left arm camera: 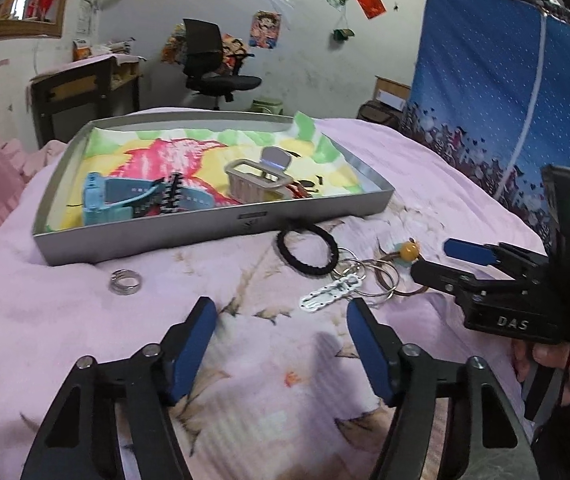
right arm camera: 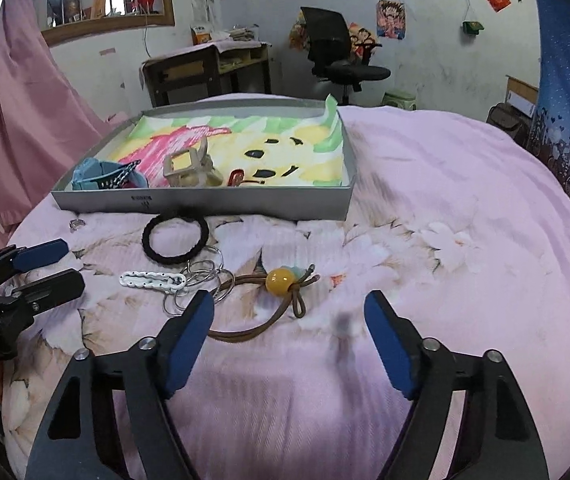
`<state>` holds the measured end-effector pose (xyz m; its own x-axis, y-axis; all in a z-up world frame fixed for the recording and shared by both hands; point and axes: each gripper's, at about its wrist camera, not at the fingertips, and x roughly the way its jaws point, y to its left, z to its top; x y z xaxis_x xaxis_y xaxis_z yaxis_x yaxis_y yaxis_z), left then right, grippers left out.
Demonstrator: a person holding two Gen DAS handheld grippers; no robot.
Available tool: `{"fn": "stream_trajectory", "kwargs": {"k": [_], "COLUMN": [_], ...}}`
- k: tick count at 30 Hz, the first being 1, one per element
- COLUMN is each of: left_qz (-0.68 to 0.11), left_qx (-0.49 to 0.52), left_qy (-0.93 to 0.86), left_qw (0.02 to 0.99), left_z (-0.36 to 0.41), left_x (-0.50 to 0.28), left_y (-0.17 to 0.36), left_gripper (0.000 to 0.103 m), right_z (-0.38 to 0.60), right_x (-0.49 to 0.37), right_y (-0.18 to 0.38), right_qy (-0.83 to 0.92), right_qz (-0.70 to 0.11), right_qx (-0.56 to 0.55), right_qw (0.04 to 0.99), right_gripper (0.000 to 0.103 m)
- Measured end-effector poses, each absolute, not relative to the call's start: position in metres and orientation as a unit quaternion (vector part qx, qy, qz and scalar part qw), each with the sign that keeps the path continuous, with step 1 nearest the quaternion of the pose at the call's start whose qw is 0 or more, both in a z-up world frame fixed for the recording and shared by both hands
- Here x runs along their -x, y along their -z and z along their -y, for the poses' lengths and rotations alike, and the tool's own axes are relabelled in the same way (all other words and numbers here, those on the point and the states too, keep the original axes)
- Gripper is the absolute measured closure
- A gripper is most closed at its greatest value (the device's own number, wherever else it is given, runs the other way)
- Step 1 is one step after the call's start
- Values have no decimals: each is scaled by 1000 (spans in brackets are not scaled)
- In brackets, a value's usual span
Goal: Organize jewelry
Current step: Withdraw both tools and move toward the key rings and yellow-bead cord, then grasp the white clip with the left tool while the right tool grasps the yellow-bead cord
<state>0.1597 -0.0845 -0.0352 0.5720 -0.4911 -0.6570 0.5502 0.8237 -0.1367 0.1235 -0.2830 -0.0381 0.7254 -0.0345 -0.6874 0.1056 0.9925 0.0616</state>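
- My left gripper is partly open and holds nothing.
- My right gripper is also partly open and empty.
- On the pink blanket, before the grey tray, lie a black hair tie, a white clip and a silver ring.

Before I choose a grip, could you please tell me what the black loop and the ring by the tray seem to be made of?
Black loop: likely braided elastic fabric, matte and ribbed. Ring: probably metal, silvery and shiny with bright glints.
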Motion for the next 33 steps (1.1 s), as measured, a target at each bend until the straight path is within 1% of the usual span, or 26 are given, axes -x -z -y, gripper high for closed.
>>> {"fn": "stream_trajectory", "kwargs": {"k": [1, 2, 3, 4, 6, 7, 9, 14, 15, 19, 23, 26, 28, 29, 31, 33], "left_qz": [-359, -363, -366, -371, -380, -386, -398, -413, -415, -423, -425, -422, -420, -419, -418, -419], "left_qx": [-42, -43, -44, -46, -53, -58, -70, -93, -97, -112, -121, -129, -132, -133, -131, -128], "left_qy": [298, 304, 310, 317, 332, 341, 353, 357, 354, 345, 336, 335, 337, 338, 341, 343], "left_qw": [884, 880, 876, 872, 862, 855, 844, 833, 832, 830, 832, 833, 832, 832, 832, 831], "left_z": [86, 89, 92, 95, 102, 106, 114, 124, 125, 129, 131, 133, 135, 135, 135, 134], "left_x": [-161, -163, -165, -167, -171, -174, -179, -180, -180, -181, -180, -178, -176, -174, -173, -173], "left_y": [35, 36, 36, 37, 40, 41, 45, 52, 53, 57, 59, 60, 60, 60, 59, 59], "left_gripper": [43, 47, 51, 53, 58, 59, 62, 63, 65, 73, 86, 87, 92, 93, 98, 99], "right_z": [283, 282, 282, 283, 282, 282, 283, 284, 284, 283, 281, 281, 281, 280, 280, 280], "right_x": [-125, -127, -129, -131, -136, -139, -142, -147, -149, -152, -153, -154, -154, -154, -153, -153], "right_y": [39, 40, 42, 42, 46, 48, 50, 53, 55, 56, 57, 57, 58, 58, 58, 58], "right_qy": [35, 32, 30, 28, 22, 20, 17, 9, 7, 2, 2, 2, 1, 1, 2, 1], "right_qz": [-371, -374, -377, -379, -387, -391, -393, -399, -401, -404, -404, -404, -403, -403, -402, -401], "right_qx": [-49, -50, -52, -52, -55, -58, -62, -70, -72, -75, -75, -74, -74, -74, -74, -75], "right_qw": [927, 926, 924, 923, 920, 918, 917, 914, 913, 912, 912, 912, 912, 912, 913, 913], "right_gripper": [39, 41, 45, 50, 56, 59, 63, 69, 73, 81, 81, 81, 81, 81, 81, 81]}}
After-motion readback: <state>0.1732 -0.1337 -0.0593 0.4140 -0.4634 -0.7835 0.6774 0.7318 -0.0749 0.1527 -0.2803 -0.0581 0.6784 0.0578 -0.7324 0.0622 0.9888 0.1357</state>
